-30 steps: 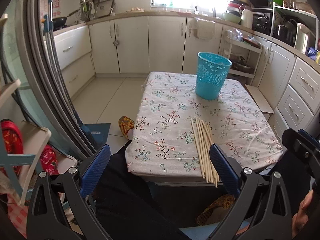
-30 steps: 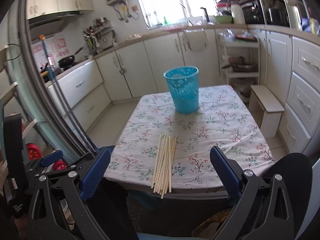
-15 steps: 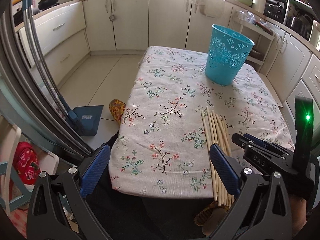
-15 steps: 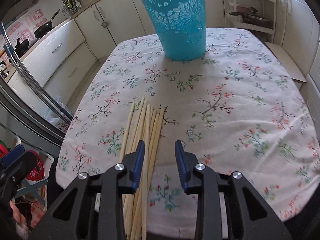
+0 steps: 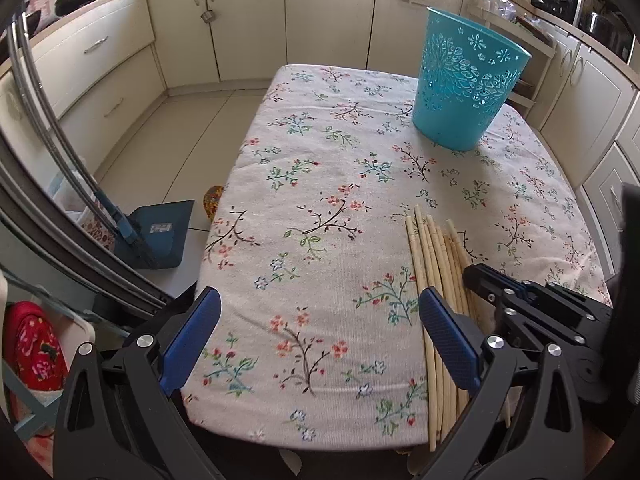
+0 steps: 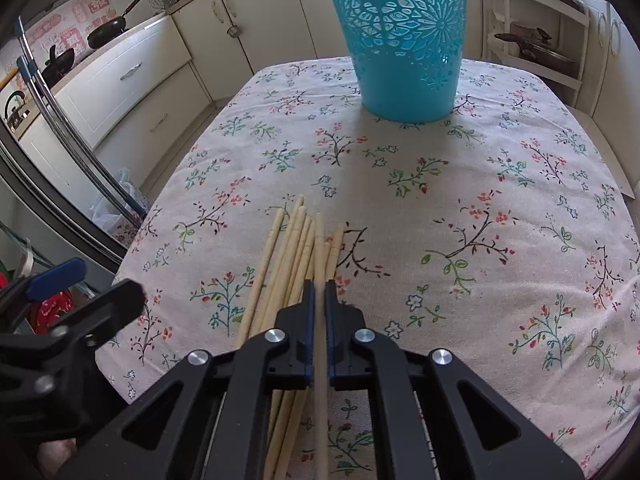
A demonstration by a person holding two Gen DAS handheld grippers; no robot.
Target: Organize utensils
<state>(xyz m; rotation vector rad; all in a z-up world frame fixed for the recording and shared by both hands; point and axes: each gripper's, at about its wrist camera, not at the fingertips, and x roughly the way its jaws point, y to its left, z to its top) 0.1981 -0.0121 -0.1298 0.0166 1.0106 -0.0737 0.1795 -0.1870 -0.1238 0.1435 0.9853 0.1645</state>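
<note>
A bundle of pale wooden chopsticks [image 5: 430,248] [image 6: 296,248] lies on the near part of the floral-clothed table [image 5: 320,184] [image 6: 480,200], overhanging its front edge. My right gripper [image 6: 319,284] [image 5: 480,272] is low over the bundle, its jaws closing tight on a single chopstick [image 6: 319,240] that runs between the pads. My left gripper [image 5: 318,300] stands wide open just left of the bundle with nothing in it, its right finger [image 5: 448,340] over the chopsticks' near ends. A turquoise openwork basket [image 5: 464,92] [image 6: 404,40] stands upright at the table's far end.
Cream kitchen cabinets [image 5: 248,20] ring the room. A blue dustpan [image 5: 164,236] and a patterned slipper [image 5: 212,200] sit on the floor left of the table. A low wooden stool [image 6: 612,152] and a shelf rack [image 6: 536,40] stand to the right.
Both grippers came down and forward over the table. The right gripper went from wide open to shut around one chopstick; the left stayed open.
</note>
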